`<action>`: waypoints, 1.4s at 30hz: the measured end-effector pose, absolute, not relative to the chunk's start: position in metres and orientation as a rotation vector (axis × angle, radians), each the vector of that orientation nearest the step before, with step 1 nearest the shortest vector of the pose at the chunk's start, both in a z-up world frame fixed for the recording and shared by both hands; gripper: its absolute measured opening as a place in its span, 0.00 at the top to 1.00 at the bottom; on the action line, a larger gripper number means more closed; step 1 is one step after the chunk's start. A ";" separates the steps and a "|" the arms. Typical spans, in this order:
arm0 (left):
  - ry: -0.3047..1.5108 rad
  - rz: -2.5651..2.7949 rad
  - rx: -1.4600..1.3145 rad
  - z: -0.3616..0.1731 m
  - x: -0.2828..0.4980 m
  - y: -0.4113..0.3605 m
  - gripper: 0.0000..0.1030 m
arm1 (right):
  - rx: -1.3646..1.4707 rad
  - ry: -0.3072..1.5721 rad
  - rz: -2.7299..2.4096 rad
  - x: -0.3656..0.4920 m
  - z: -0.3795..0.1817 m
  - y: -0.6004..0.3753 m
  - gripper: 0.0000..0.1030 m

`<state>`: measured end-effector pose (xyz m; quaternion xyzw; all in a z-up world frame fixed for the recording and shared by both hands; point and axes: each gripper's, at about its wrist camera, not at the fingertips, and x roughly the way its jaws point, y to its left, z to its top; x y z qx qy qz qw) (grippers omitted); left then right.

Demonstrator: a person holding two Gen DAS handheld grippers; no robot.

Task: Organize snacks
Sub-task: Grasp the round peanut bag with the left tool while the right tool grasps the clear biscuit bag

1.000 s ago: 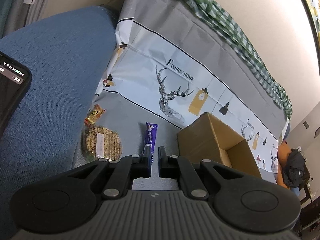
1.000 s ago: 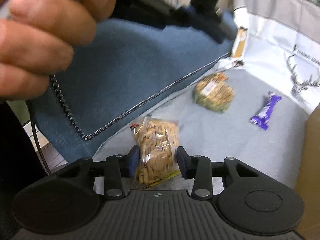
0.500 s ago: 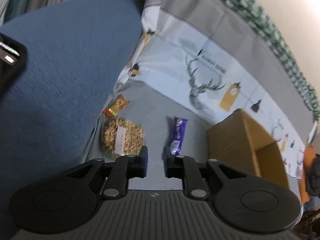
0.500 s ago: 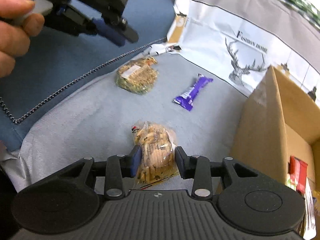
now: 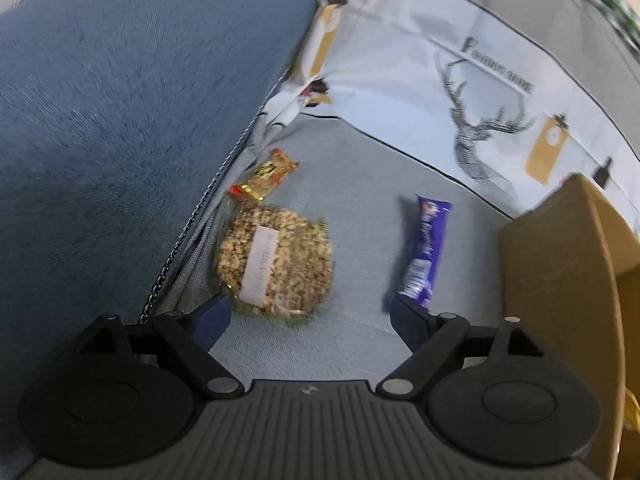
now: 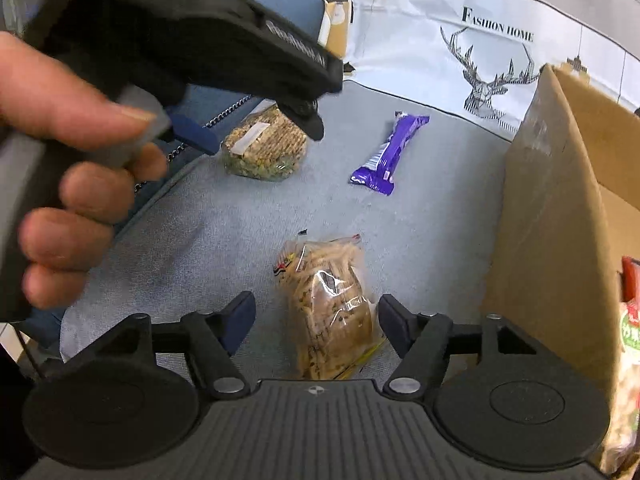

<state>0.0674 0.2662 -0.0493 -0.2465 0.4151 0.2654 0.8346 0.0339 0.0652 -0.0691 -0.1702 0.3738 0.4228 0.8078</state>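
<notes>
Purple bar (image 5: pixel 425 254), deer-print cloth (image 5: pixel 480 120)

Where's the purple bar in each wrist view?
Left wrist: purple bar right of centre, lying lengthwise, just left of the box.
Right wrist: purple bar upper centre, slanted, left of the box.
Shared landmark: deer print beyond it.

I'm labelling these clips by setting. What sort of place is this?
Probably a home or dorm room: a blue cushion, a printed deer cloth and a cardboard box beside loose snacks on grey fabric.
</notes>
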 end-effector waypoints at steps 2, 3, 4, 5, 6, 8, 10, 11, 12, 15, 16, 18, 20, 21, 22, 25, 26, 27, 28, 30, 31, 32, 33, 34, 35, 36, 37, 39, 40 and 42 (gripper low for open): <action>0.884 0.575 -0.547 -0.056 0.072 0.273 0.12 | -0.356 0.811 0.906 0.035 -0.069 0.064 0.32; 0.888 0.581 -0.551 -0.059 0.074 0.275 0.12 | -0.352 0.818 0.908 0.037 -0.069 0.064 0.32; 0.892 0.586 -0.556 -0.062 0.077 0.277 0.12 | -0.348 0.824 0.909 0.038 -0.070 0.063 0.32; 0.896 0.591 -0.559 -0.065 0.079 0.279 0.12 | -0.346 0.829 0.909 0.039 -0.070 0.063 0.32; 0.899 0.595 -0.560 -0.067 0.081 0.280 0.12 | -0.342 0.837 0.910 0.040 -0.071 0.062 0.32; 0.902 0.602 -0.571 -0.071 0.084 0.283 0.13 | -0.335 0.851 0.910 0.042 -0.073 0.061 0.32; 0.900 0.618 -0.578 -0.073 0.087 0.286 0.19 | -0.332 0.858 0.913 0.044 -0.074 0.061 0.33; 0.902 0.628 -0.580 -0.073 0.088 0.287 0.21 | -0.337 0.857 0.916 0.044 -0.075 0.061 0.33; 0.898 0.627 -0.583 -0.073 0.087 0.288 0.25 | -0.342 0.854 0.918 0.043 -0.075 0.061 0.33; 0.896 0.615 -0.574 -0.070 0.085 0.288 0.27 | -0.354 0.847 0.920 0.044 -0.075 0.062 0.43; 0.900 0.613 -0.569 -0.070 0.086 0.287 0.28 | -0.356 0.843 0.923 0.044 -0.075 0.062 0.50; 0.901 0.600 -0.565 -0.065 0.082 0.283 0.28 | -0.352 0.838 0.931 0.043 -0.073 0.061 0.53; 0.900 0.579 -0.569 -0.059 0.077 0.279 0.28 | -0.350 0.836 0.936 0.041 -0.071 0.061 0.58; 0.901 0.566 -0.575 -0.056 0.073 0.277 0.28 | -0.348 0.833 0.942 0.040 -0.070 0.060 0.58; 0.903 0.549 -0.584 -0.054 0.069 0.275 0.28 | -0.347 0.828 0.948 0.039 -0.069 0.060 0.59; 0.905 0.520 -0.606 -0.043 0.051 0.268 0.28 | -0.353 0.814 0.953 0.037 -0.066 0.060 0.59; 0.903 0.524 -0.606 -0.038 0.045 0.267 0.28 | -0.352 0.811 0.957 0.036 -0.065 0.059 0.59; 0.899 0.521 -0.616 -0.034 0.039 0.266 0.29 | -0.349 0.807 0.958 0.035 -0.064 0.059 0.59; 0.896 0.510 -0.646 -0.031 0.031 0.265 0.29 | -0.347 0.805 0.957 0.034 -0.062 0.058 0.59; 0.914 0.497 -0.678 -0.028 0.020 0.261 0.29 | -0.343 0.801 0.960 0.032 -0.060 0.057 0.59; 0.924 0.489 -0.675 -0.026 0.015 0.258 0.29 | -0.345 0.801 0.960 0.031 -0.059 0.056 0.59; 0.937 0.479 -0.662 -0.025 0.009 0.253 0.29 | -0.350 0.802 0.958 0.031 -0.060 0.056 0.59; 0.947 0.470 -0.651 -0.025 0.006 0.250 0.29 | -0.357 0.804 0.955 0.030 -0.060 0.056 0.59; 0.956 0.458 -0.643 -0.026 0.003 0.248 0.29 | -0.358 0.804 0.954 0.030 -0.060 0.056 0.59; 0.968 0.441 -0.633 -0.028 0.000 0.244 0.29 | -0.354 0.804 0.954 0.030 -0.059 0.055 0.59; 0.984 0.430 -0.628 -0.031 -0.001 0.242 0.29 | -0.350 0.806 0.954 0.030 -0.058 0.054 0.59; 0.998 0.420 -0.631 -0.033 -0.002 0.241 0.29 | -0.345 0.808 0.955 0.031 -0.057 0.053 0.59; 0.994 0.394 -0.643 -0.034 -0.003 0.243 0.29 | -0.335 0.815 0.959 0.031 -0.056 0.050 0.59; 0.991 0.397 -0.639 -0.033 -0.002 0.243 0.29 | -0.340 0.817 0.962 0.031 -0.057 0.050 0.59; 1.008 0.417 -0.641 -0.037 0.000 0.246 0.29 | -0.356 0.816 0.971 0.029 -0.058 0.051 0.59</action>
